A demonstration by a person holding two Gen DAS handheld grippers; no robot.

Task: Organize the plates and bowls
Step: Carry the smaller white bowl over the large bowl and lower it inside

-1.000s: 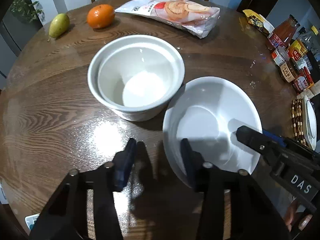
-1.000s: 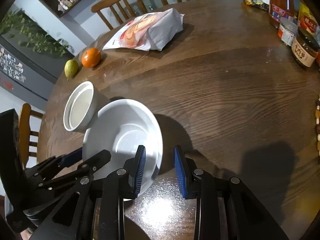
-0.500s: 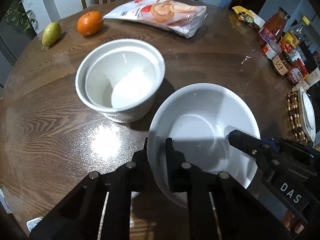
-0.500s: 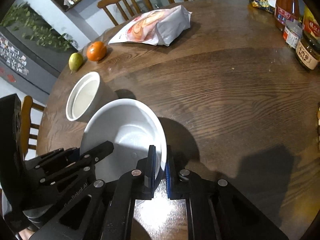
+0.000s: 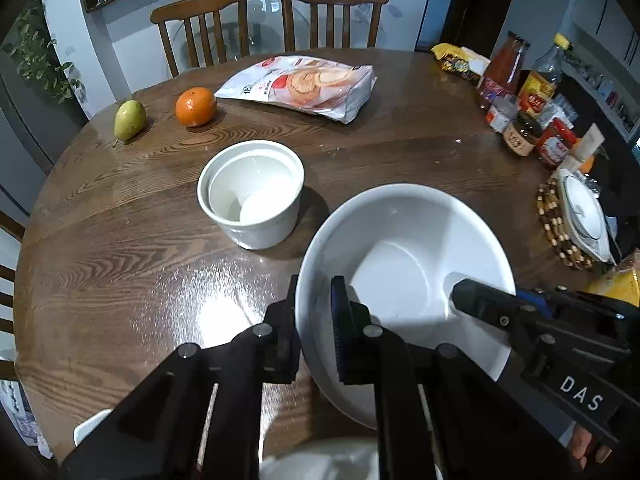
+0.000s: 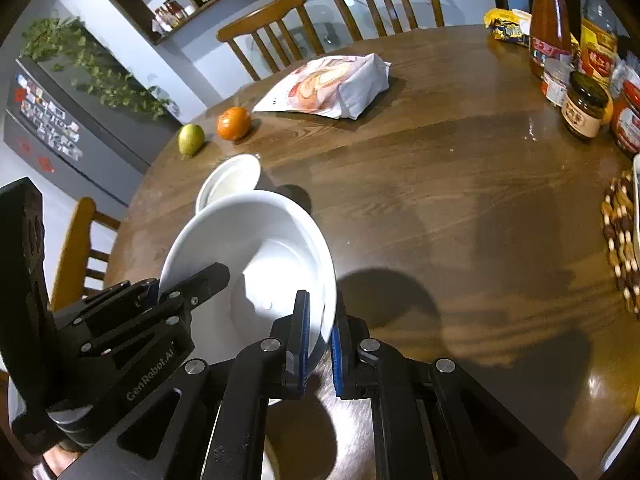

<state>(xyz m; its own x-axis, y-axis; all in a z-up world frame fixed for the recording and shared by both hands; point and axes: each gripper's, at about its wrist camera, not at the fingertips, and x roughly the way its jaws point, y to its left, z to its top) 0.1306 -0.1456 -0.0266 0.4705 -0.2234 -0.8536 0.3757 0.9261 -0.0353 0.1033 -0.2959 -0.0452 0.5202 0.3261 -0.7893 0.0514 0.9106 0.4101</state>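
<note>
A wide white bowl [image 5: 404, 264] hangs above the round wooden table [image 5: 120, 240], gripped on two sides of its rim. My left gripper [image 5: 314, 312] is shut on the rim's left side. In the right wrist view the same bowl [image 6: 256, 252] has my right gripper [image 6: 320, 328] shut on its right rim. Each gripper also shows in the other's view, the right gripper [image 5: 472, 300] at the bowl's right rim and the left gripper [image 6: 200, 280] at its left rim. A small deep white bowl [image 5: 252, 192] with a second bowl nested inside it stands on the table beyond, also seen as the small bowl [image 6: 230, 180].
A pear [image 5: 129, 119], an orange [image 5: 195, 106] and a snack bag [image 5: 304, 86] lie at the far side. Jars and bottles [image 5: 520, 108] crowd the right edge, near a white plate [image 5: 584, 216] on a beaded mat. Wooden chairs [image 5: 332, 16] stand behind the table.
Both grippers closed onto the wide bowl's rim, left on its left side and right on its right, then lifted it off the table. The small nested bowls stayed put.
</note>
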